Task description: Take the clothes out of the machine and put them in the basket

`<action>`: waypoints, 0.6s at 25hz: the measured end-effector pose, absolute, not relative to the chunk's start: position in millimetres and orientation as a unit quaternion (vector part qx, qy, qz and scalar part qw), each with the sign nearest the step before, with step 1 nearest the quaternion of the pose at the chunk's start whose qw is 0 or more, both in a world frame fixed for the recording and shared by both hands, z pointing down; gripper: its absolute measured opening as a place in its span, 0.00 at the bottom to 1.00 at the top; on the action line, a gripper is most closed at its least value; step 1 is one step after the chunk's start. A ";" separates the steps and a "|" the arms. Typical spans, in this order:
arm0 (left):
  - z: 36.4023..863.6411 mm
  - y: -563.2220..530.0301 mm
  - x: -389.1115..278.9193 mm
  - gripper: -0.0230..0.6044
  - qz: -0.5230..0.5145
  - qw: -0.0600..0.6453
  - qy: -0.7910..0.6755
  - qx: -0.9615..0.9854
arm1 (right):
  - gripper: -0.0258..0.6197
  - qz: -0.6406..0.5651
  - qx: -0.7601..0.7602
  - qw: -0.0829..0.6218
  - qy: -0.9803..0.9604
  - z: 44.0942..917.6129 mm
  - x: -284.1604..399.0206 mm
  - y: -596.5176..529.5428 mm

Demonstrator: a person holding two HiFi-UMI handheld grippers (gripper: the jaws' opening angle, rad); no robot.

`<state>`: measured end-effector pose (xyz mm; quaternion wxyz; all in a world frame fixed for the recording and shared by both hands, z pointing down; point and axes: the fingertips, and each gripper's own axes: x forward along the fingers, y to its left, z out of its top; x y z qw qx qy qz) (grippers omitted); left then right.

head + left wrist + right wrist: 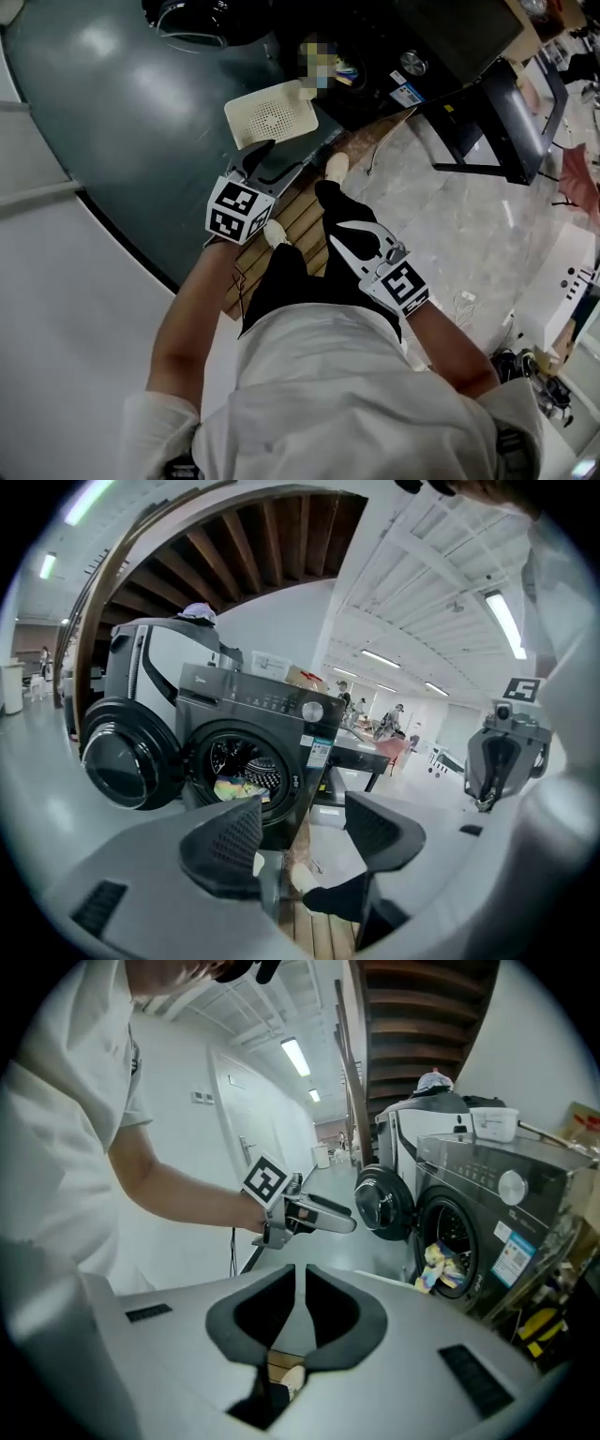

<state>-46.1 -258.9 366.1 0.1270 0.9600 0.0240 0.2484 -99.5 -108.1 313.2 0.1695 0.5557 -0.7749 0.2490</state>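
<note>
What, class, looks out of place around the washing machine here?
A colourful garment hangs out over the rim of the washing machine's open drum, partly spilled out rather than lying inside. Nothing else stands out.

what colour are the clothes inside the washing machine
The clothes are multicoloured, mainly yellow with some blue and white; clearest in the right gripper view.

With bare arms (183,323) extended, the person held the black-padded white left gripper (274,161) tilted downward, jaws apart and empty; the matching right gripper (339,242) had its jaws all but together, holding nothing.
</note>
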 end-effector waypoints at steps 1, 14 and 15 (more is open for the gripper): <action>375.7 -263.3 -30.3 0.47 0.256 0.125 0.032 0.958 | 0.07 0.252 0.560 0.174 -0.770 316.5 -91.3 -109.4; 510.9 -341.1 176.8 0.55 0.313 0.118 0.054 0.941 | 0.07 0.296 0.551 0.186 -0.758 375.0 15.0 -167.0; 519.0 -345.3 186.8 0.55 0.315 0.116 0.056 0.940 | 0.07 0.299 0.545 0.186 -0.761 380.8 20.9 -174.9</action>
